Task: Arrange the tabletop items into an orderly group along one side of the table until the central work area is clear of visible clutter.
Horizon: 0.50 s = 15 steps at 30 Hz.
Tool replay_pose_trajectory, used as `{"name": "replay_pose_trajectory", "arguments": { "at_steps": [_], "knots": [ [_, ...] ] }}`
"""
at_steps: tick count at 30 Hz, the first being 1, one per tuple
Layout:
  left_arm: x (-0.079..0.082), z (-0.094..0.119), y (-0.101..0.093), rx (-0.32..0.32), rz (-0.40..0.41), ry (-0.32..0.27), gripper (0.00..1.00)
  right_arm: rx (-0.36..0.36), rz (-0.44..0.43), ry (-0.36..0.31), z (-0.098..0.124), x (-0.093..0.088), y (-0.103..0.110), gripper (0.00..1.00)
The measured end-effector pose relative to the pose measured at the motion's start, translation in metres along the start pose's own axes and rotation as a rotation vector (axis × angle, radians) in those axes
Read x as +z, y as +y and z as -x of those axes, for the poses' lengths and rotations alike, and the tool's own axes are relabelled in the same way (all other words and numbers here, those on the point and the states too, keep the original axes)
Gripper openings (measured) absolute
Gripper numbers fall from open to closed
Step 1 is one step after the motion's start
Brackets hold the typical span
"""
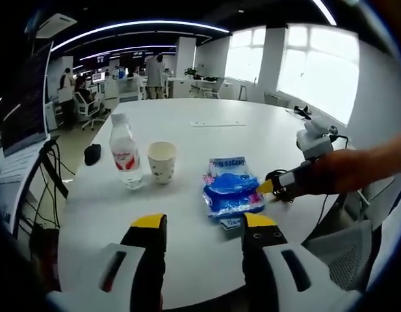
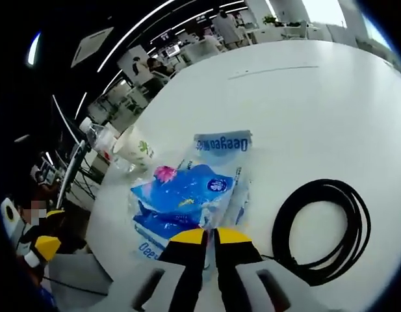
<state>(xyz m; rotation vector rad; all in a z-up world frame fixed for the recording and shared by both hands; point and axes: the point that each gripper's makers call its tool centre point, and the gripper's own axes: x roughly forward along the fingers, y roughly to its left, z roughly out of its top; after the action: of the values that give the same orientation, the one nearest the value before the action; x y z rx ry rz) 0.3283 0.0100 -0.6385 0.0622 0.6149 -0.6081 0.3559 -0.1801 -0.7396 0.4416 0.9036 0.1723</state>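
A blue plastic tissue pack [image 1: 231,192] [image 2: 187,195] lies near the front of the white round table [image 1: 206,123]. My right gripper [image 2: 208,239] has its jaws nearly together on the pack's near edge. In the left gripper view it comes in from the right [image 1: 268,187] and touches the pack's right side. A water bottle [image 1: 125,156] [image 2: 99,138] and a paper cup [image 1: 162,161] [image 2: 136,148] stand upright side by side, left of the pack. My left gripper [image 1: 203,226] hovers open over the table's front edge, nothing between its jaws.
A coiled black cable [image 2: 323,221] lies on the table right of the pack. A small black object [image 1: 92,154] sits near the left edge, and a white device [image 1: 314,140] near the right edge. A laptop [image 1: 21,110] stands off to the left. Office desks and people are behind.
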Motion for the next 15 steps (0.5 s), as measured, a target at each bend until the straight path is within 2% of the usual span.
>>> {"name": "replay_pose_trajectory", "arguments": {
  "at_steps": [15],
  "knots": [
    [0.001, -0.007, -0.015, -0.030, -0.019, 0.018, 0.44, 0.008, -0.013, -0.041, 0.023, 0.000, -0.019, 0.00]
  ]
}}
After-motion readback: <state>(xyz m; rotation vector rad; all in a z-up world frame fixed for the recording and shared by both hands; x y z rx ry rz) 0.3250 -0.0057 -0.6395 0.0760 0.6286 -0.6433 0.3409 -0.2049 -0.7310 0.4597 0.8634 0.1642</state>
